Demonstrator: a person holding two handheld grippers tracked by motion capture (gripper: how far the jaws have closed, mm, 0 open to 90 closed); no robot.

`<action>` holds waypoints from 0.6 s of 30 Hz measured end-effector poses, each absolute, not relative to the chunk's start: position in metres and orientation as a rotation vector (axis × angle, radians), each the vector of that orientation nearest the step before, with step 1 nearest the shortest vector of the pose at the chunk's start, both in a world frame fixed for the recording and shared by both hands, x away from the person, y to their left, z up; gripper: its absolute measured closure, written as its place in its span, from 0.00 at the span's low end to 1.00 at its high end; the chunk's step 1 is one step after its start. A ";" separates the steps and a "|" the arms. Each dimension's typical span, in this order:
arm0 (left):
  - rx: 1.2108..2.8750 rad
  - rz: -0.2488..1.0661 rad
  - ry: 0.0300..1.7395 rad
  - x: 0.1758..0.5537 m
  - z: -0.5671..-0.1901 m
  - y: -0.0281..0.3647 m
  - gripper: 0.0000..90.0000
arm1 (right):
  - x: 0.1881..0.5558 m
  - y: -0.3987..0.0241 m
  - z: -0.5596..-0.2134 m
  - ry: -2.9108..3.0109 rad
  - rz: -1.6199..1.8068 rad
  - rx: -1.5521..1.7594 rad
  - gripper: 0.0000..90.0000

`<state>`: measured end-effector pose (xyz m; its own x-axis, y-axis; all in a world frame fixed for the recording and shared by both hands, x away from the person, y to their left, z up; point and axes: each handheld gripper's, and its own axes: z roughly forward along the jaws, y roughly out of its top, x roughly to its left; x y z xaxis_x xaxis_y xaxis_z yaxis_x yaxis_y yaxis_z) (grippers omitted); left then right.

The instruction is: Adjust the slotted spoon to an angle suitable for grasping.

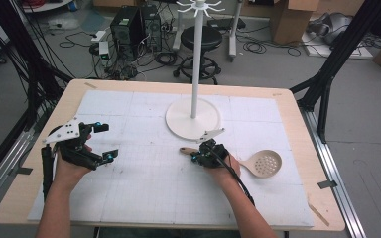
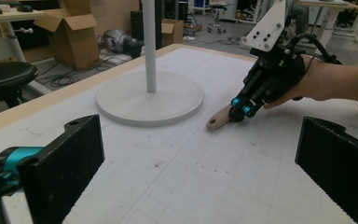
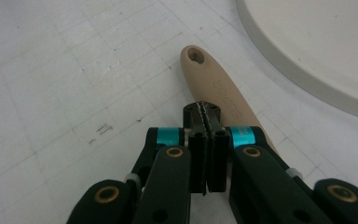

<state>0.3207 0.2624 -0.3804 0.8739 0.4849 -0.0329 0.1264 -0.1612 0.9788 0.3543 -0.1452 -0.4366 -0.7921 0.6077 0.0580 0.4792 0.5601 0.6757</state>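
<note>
The right gripper [image 3: 207, 116] hovers closed above the beige slotted spoon [image 1: 258, 162] — unopened, it would miss the handle; the left gripper [image 1: 100, 141] gapes open.

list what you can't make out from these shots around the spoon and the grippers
- Slotted spoon: mid-handle, high view, covered by the right gripper and hand.
- Handle lettering: right gripper view, partly under the shut jaws.
- Spoon bowl: left gripper view, behind the right hand.
- Rack top: left gripper view, cut by the top edge.
- Left gripper: open.

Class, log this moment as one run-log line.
left gripper: open, idle | right gripper: shut over spoon handle | spoon: flat on mat
</note>
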 end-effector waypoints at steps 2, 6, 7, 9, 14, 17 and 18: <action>1.724 0.336 0.471 0.321 -0.381 0.262 0.02 | 0.353 -0.146 -0.436 2.616 1.055 0.916 1.00; 1.724 0.335 0.471 0.321 -0.381 0.262 0.02 | 0.345 -0.152 -0.418 2.583 1.140 0.862 0.97; 1.723 0.332 0.472 0.321 -0.381 0.262 0.02 | 0.343 -0.155 -0.413 2.570 1.166 0.849 0.96; 1.724 0.333 0.469 0.321 -0.381 0.262 0.02 | 0.339 -0.160 -0.403 2.537 1.225 0.824 0.95; 1.722 0.334 0.470 0.321 -0.381 0.262 0.02 | 0.329 -0.180 -0.381 2.451 1.351 0.799 0.91; 1.723 0.333 0.468 0.321 -0.380 0.261 0.02 | 0.324 -0.190 -0.374 2.412 1.380 0.793 0.90; 1.725 0.334 0.468 0.321 -0.380 0.261 0.02 | 0.321 -0.194 -0.372 2.398 1.397 0.793 0.90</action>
